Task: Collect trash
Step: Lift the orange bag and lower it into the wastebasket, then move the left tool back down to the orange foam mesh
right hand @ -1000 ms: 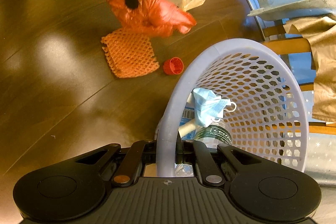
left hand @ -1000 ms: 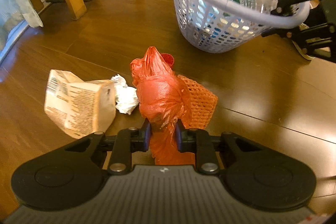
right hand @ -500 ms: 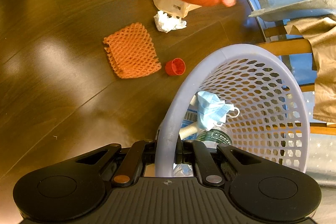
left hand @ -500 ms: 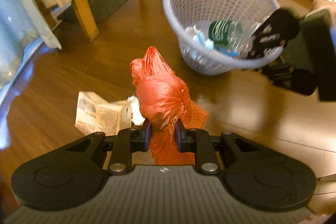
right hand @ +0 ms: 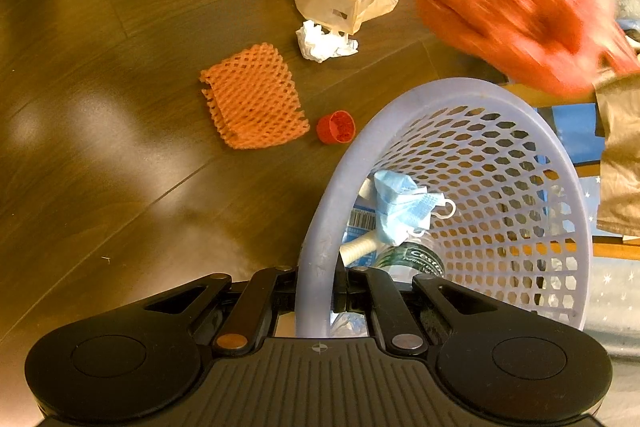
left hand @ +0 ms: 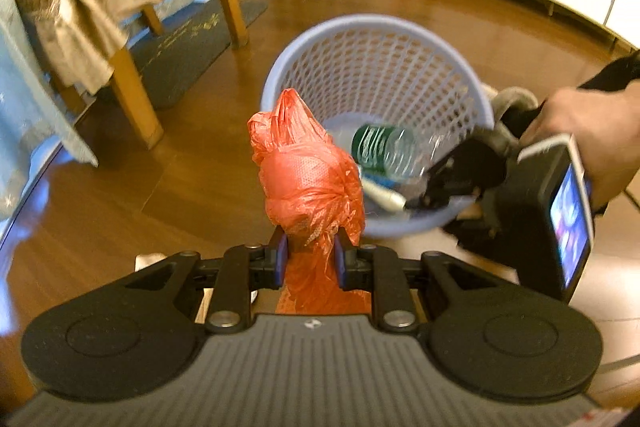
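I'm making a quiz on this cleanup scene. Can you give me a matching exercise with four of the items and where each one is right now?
Things:
1. orange plastic bag
2. blue face mask
3. red bottle cap
4. basket rim

Places:
A. on the floor next to the orange foam net
B. clamped by the right gripper
C. held up by the left gripper
D. lying inside the basket

Pairs: 1-C, 2-D, 3-A, 4-B
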`<act>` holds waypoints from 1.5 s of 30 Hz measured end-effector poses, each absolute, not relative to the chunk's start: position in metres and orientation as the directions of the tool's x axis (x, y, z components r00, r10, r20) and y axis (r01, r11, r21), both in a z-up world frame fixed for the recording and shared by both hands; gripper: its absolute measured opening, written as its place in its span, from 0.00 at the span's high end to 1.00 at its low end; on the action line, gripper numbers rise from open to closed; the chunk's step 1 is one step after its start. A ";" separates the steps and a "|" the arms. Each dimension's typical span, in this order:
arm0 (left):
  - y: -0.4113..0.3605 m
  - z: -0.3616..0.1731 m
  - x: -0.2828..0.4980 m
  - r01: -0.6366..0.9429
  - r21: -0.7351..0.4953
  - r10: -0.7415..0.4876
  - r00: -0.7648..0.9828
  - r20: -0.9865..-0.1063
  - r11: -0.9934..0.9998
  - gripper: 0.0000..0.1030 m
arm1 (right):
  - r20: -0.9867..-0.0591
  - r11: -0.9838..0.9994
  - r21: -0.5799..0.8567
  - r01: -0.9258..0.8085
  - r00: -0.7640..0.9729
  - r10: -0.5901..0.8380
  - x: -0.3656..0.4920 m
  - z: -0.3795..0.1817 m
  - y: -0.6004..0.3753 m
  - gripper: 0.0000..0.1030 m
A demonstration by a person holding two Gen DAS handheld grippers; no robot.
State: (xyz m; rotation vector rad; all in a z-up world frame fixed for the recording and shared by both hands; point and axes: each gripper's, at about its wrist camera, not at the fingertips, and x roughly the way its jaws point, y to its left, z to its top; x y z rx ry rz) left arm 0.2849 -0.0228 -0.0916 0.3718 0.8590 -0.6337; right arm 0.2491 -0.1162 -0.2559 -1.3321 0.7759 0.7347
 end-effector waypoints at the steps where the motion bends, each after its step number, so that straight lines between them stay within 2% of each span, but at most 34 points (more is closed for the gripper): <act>1: -0.026 -0.090 0.287 0.653 0.049 -0.372 0.490 -0.788 0.756 0.82 | -0.832 0.097 -0.551 -0.829 0.555 0.024 0.248 -0.256 -0.116 0.98; 17: -0.081 -0.082 0.314 0.695 0.022 -0.454 0.493 -0.742 0.719 0.81 | -0.836 0.107 -0.542 -0.834 0.548 0.033 0.245 -0.251 -0.117 0.98; 19: -0.087 -0.085 0.318 0.692 0.012 -0.460 0.492 -0.739 0.721 0.76 | -0.837 0.111 -0.540 -0.834 0.546 0.034 0.245 -0.250 -0.118 0.99; 21: -0.092 -0.089 0.324 0.671 0.001 -0.455 0.503 -0.735 0.741 0.58 | -0.838 0.114 -0.538 -0.835 0.545 0.034 0.245 -0.250 -0.118 0.99; 39: -0.048 -0.086 0.323 0.564 0.021 -0.370 0.568 -0.735 0.825 0.57 | -0.841 0.132 -0.531 -0.837 0.540 0.034 0.247 -0.249 -0.116 0.98; 45: -0.039 -0.084 0.325 0.549 0.027 -0.357 0.579 -0.733 0.835 0.54 | -0.843 0.140 -0.528 -0.838 0.537 0.034 0.249 -0.248 -0.115 0.98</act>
